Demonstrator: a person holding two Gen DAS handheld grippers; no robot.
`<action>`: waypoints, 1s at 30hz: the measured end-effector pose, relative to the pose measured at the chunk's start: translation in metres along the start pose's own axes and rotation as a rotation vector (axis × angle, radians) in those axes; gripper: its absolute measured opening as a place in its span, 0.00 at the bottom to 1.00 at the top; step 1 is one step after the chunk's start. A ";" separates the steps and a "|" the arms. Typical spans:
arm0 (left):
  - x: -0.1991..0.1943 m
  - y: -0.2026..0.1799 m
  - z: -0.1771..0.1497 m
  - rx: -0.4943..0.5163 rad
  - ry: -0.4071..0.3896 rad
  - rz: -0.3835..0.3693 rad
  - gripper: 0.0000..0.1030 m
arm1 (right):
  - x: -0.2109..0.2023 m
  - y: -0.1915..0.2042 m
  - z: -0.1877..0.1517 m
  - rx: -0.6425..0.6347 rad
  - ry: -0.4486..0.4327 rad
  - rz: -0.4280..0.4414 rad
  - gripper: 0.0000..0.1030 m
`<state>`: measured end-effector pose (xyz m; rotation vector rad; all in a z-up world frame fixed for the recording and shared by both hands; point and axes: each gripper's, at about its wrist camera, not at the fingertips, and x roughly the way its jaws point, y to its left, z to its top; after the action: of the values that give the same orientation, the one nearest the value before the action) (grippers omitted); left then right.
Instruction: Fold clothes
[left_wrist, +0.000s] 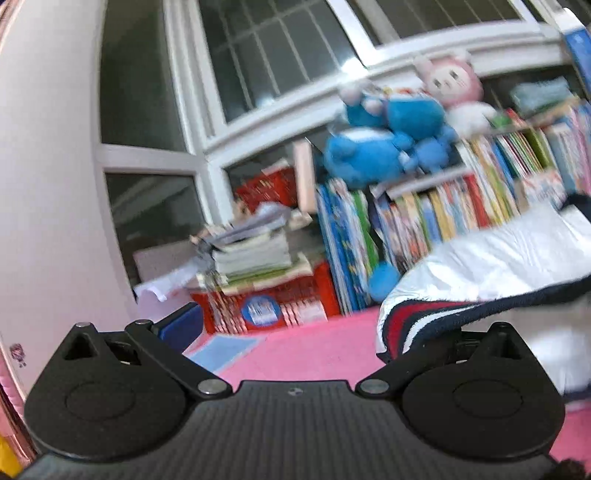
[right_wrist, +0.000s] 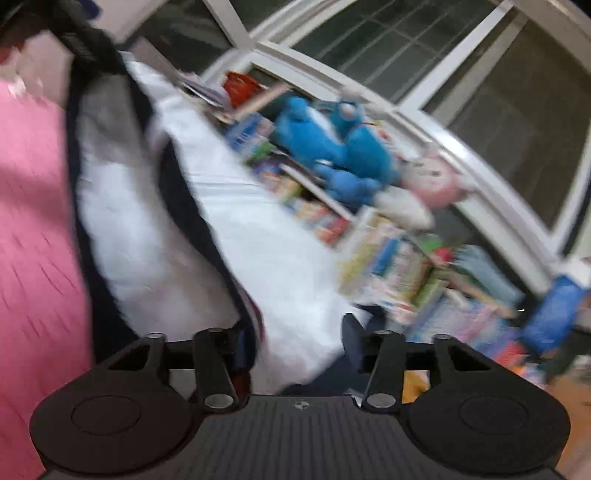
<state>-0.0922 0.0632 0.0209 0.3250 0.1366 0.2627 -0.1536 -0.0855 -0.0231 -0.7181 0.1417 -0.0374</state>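
A white garment (left_wrist: 491, 254) with a navy, red and white striped hem lies bunched on the pink surface (left_wrist: 314, 347) at the right of the left wrist view. My left gripper (left_wrist: 321, 332) stands wide open. Its blue left finger (left_wrist: 183, 321) is bare, and the hem drapes over its right finger, hiding it. In the blurred right wrist view the same white garment (right_wrist: 229, 236), edged in navy, runs from the upper left down between the fingers of my right gripper (right_wrist: 299, 339). Those fingers stand apart and do not pinch the cloth.
Packed bookshelves (left_wrist: 461, 206) stand behind the pink surface, with blue plush toys (left_wrist: 380, 147) and a pink plush toy (left_wrist: 454, 85) on top. A stack of books (left_wrist: 251, 254) rests on a red crate (left_wrist: 269, 306). Windows (left_wrist: 258, 55) rise behind, and a pale wall (left_wrist: 48, 184) is at the left.
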 end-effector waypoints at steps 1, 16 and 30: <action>-0.001 -0.003 -0.006 0.006 0.014 -0.018 1.00 | -0.004 -0.005 -0.007 -0.010 0.030 -0.024 0.57; -0.015 -0.093 -0.036 0.116 0.129 -0.281 1.00 | -0.044 -0.014 -0.055 0.076 0.219 -0.081 0.67; -0.010 -0.043 -0.005 -0.037 0.070 -0.182 1.00 | -0.072 0.047 0.021 -0.002 -0.102 0.174 0.83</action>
<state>-0.0929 0.0224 0.0027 0.2652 0.2293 0.0964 -0.2222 -0.0310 -0.0301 -0.7058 0.1063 0.1649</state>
